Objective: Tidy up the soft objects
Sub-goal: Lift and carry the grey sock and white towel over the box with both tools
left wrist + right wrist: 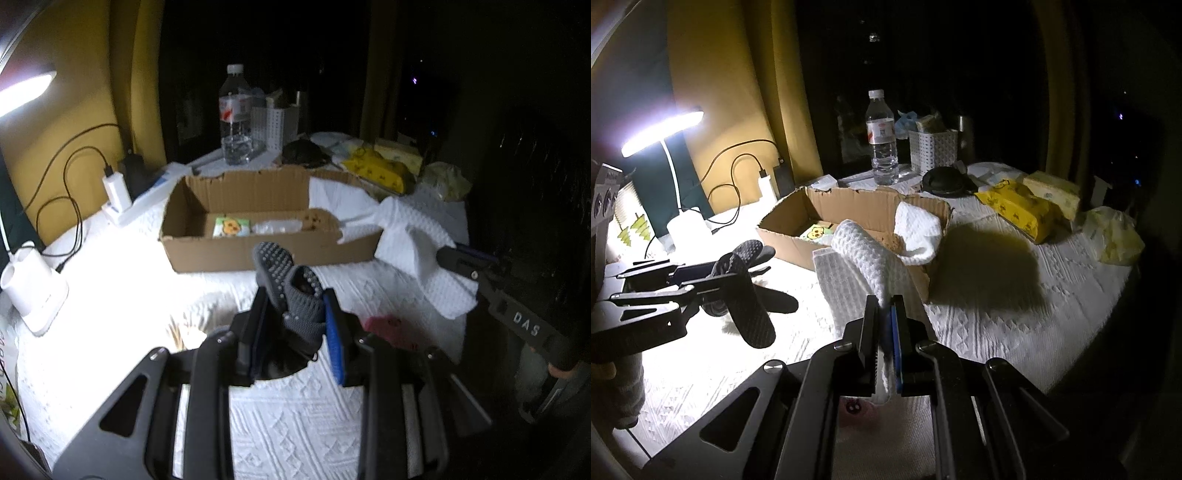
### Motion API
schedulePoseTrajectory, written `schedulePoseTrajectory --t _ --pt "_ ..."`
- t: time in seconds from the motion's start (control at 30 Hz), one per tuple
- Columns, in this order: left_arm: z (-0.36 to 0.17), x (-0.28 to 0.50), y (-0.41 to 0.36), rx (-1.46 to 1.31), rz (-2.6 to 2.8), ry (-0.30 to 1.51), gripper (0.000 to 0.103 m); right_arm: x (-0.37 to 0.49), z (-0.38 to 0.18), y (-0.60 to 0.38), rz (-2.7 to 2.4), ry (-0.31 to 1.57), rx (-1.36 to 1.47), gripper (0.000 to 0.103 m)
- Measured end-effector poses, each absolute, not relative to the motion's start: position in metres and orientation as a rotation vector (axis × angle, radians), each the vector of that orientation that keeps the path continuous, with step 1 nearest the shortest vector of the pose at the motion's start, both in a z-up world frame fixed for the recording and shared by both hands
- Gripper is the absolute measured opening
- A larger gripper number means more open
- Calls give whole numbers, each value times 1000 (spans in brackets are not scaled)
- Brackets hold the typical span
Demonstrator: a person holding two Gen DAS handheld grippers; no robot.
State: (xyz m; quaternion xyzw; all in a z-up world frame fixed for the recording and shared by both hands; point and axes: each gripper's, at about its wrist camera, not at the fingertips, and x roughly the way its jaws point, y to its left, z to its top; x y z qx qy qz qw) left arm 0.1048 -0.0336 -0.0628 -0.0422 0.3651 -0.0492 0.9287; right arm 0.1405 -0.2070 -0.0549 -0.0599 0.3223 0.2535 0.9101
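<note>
Socks (291,295), dark grey with rubber grip dots on the soles, are bunched between the jaws of the left gripper (295,317), which is clamped on them and holds them clear of the bedspread (295,424); their toes stick up and fan out past the fingertips. A white waffle-weave towel (864,266) is pinched between the nearly closed jaws of the right gripper (884,306). From there it rises ahead of the fingers and drapes over the near right corner of the cardboard box (229,254), part of it lying inside the box.

The box sits just ahead of both grippers, its top open and its flaps torn and ragged. On its floor lie a small packet with a yellow cartoon print (232,226) and a clear plastic bag (277,226); the rest of the floor is bare. A pink item (384,328) lies on the bedspread just right of the left gripper, below the hanging towel.

Left of the left gripper, the bedspread is open up to a white lamp base (33,291). Beyond the box stand a water bottle (235,114) and a white basket (275,125); yellow packs (1019,210) lie to the right of the right gripper, further off.
</note>
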Motion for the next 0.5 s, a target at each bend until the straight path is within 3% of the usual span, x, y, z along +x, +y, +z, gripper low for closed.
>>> schedulePoseTrajectory --t 0.5 --pt "-41 134 -24 -69 -95 684 30 162 -44 -192 529 646 -142 7"
